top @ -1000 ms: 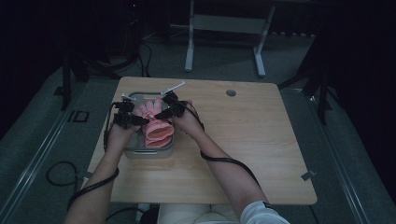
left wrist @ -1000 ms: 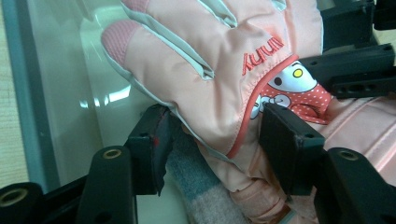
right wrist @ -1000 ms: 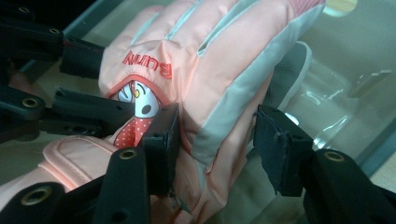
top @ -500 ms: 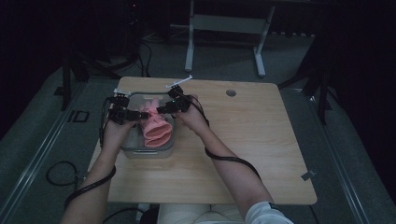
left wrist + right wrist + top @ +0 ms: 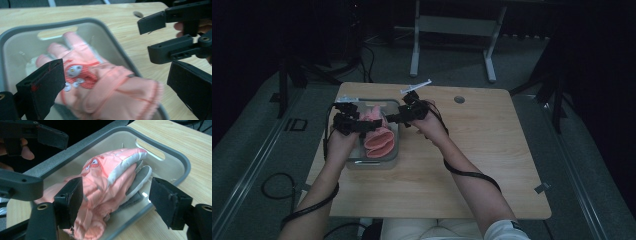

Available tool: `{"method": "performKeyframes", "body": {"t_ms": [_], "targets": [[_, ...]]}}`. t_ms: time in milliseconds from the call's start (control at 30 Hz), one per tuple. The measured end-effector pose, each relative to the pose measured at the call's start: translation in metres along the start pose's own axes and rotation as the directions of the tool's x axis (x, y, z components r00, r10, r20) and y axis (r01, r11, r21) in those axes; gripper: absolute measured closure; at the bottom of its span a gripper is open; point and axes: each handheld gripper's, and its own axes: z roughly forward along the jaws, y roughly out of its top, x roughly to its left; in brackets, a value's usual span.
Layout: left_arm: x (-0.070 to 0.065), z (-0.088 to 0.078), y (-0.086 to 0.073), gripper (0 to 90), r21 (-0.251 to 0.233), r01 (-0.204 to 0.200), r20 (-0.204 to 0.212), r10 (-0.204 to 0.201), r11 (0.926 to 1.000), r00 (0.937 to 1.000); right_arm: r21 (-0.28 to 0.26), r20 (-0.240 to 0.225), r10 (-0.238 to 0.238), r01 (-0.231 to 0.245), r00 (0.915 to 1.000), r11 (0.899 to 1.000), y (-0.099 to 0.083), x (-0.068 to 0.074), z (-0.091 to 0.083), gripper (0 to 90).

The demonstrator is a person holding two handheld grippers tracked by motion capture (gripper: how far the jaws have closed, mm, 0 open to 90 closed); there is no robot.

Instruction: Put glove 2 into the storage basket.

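A pair of pink gloves (image 5: 379, 136) lies bunched in a clear bin with a grey rim (image 5: 373, 164) at the table's left. My left gripper (image 5: 362, 127) hangs over the bin's left side. Its jaws have just been opening and stand wide apart, with the glove (image 5: 110, 85) below them and untouched. My right gripper (image 5: 394, 120) hovers at the bin's right edge. Its jaws have also just been opening, and the gloves (image 5: 110, 177) lie beyond their pads (image 5: 71, 200), untouched. Each gripper view shows the other gripper (image 5: 175, 32) (image 5: 25, 157) close by.
The wooden table (image 5: 472, 165) stretches bare to the right of the bin, with a round cable hole (image 5: 459, 99) near its far edge. A metal desk frame (image 5: 452, 30) stands behind the table. Cables lie on the floor at the left (image 5: 274, 187).
Both grippers have lifted off the gloves and drawn apart, left one leftward and right one rightward. Their jaws stand wider than before. The gloves rest loose in the bin.
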Motion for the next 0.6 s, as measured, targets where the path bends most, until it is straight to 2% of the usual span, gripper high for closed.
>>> {"method": "performKeyframes", "body": {"t_ms": [100, 267, 367, 467, 600], "targets": [[-0.013, -0.003, 0.0, 0.7, -0.02, -0.006, 0.049, 0.007, 0.9998, 0.9988, -0.02, -0.003, -0.017, 0.017, 0.9999, 1.0, -0.006, 0.0, -0.011, 20.4], [-0.036, -0.001, -0.001, 0.7, -0.038, -0.054, 0.094, 0.058, 0.9978, 0.9939, -0.041, 0.018, -0.029, 0.03, 0.9994, 0.999, -0.017, -0.001, -0.028, 18.3], [-0.051, 0.001, -0.002, 0.8, -0.052, -0.094, 0.155, 0.101, 0.9942, 0.9827, -0.039, 0.036, -0.044, 0.045, 0.9984, 0.998, -0.023, -0.003, -0.038, 17.8], [-0.068, 0.005, -0.004, 0.8, -0.049, -0.149, 0.173, 0.155, 0.9876, 0.9725, -0.037, 0.05, -0.049, 0.051, 0.9975, 0.998, -0.028, -0.004, -0.047, 17.7], [-0.088, 0.011, -0.007, 0.8, -0.041, -0.209, 0.173, 0.213, 0.977, 0.9616, -0.03, 0.068, -0.069, 0.071, 0.9953, 0.997, -0.034, -0.007, -0.055, 17.7]]}}
